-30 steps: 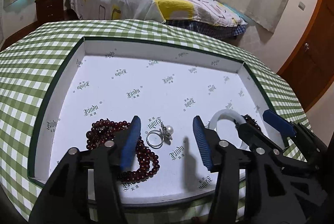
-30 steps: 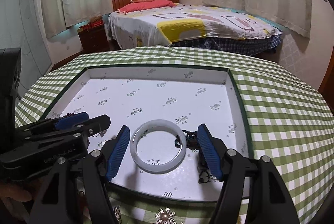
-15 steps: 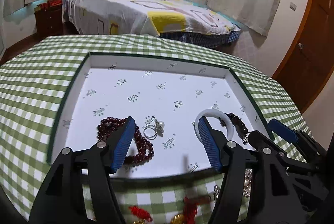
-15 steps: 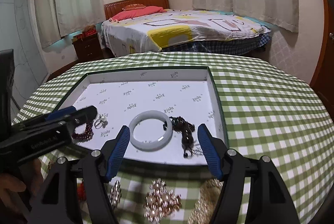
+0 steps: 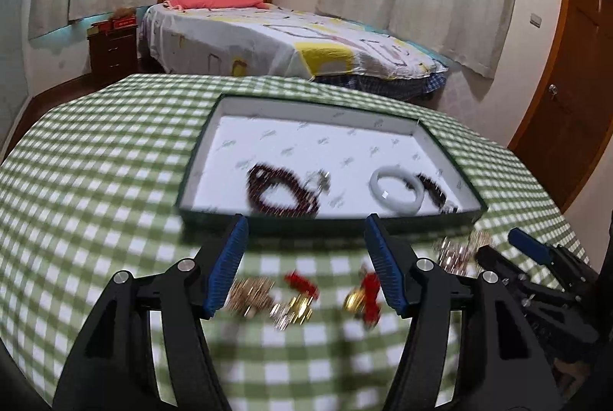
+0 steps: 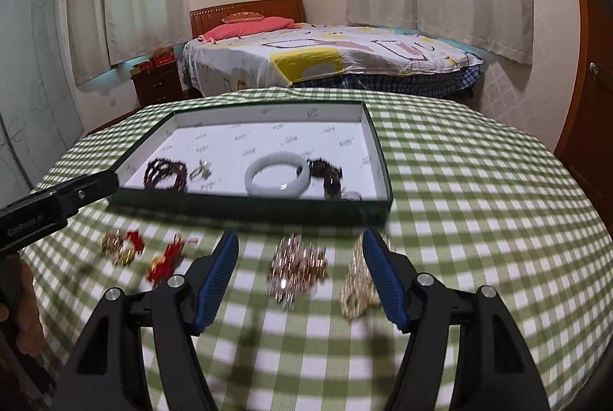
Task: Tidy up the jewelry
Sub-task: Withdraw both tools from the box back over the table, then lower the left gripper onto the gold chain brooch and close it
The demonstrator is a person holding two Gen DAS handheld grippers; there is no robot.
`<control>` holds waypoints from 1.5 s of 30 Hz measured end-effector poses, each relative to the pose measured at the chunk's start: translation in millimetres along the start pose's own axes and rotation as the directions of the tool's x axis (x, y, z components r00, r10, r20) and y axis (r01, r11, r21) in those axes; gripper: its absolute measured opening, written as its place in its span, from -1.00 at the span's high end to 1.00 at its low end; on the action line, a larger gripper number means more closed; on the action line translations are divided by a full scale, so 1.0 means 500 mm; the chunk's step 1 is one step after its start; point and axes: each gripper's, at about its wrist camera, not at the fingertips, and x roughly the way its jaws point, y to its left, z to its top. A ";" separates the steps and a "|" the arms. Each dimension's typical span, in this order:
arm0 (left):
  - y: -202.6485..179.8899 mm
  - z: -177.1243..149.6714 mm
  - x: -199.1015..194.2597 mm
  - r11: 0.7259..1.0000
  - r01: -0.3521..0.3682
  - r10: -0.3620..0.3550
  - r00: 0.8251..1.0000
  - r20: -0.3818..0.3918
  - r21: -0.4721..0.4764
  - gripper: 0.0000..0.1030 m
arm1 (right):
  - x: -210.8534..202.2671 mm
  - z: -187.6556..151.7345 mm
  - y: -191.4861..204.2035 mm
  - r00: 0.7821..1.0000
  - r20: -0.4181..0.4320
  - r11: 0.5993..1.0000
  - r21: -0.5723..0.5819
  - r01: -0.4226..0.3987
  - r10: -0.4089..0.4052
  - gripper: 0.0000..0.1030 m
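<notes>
While four pieces are lying in the shallow green-rimmed white box (image 6: pixel 377 146), both empty grippers, left (image 5: pixel 304 267) and right (image 6: pixel 300 277), jaws apart, are hovering over gold-and-red trinkets (image 6: pixel 297 267) awaiting sorting on the near green-checked tablecloth (image 6: pixel 479 219).

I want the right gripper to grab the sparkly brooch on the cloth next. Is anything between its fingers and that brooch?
Nothing visible. The right gripper is open and empty, and the brooch lies on the bare cloth between its fingers. A gold piece sits close by the right finger and might get caught. The tray lies beyond.
</notes>
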 end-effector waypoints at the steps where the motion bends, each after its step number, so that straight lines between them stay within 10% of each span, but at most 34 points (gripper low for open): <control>1: 0.006 -0.011 -0.005 1.000 -0.009 0.009 1.000 -0.006 -0.003 -0.19 | -0.003 -0.007 0.001 1.000 -0.003 1.000 -0.001 -0.002 0.002 -0.28; 30: 0.062 -0.059 0.061 0.993 -0.115 0.108 0.979 -0.175 -0.029 -0.14 | -0.007 -0.082 0.012 0.998 -0.059 1.000 -0.009 -0.025 0.024 -0.28; 37: 0.059 -0.063 0.054 0.994 -0.103 0.106 0.980 -0.166 0.029 0.54 | -0.004 -0.083 0.009 0.998 -0.064 1.000 -0.004 -0.024 0.024 -0.28; 45: 0.066 -0.065 0.043 0.996 -0.089 0.091 0.984 -0.153 0.019 0.66 | -0.006 -0.081 0.007 0.998 -0.061 1.000 -0.003 -0.021 0.021 -0.28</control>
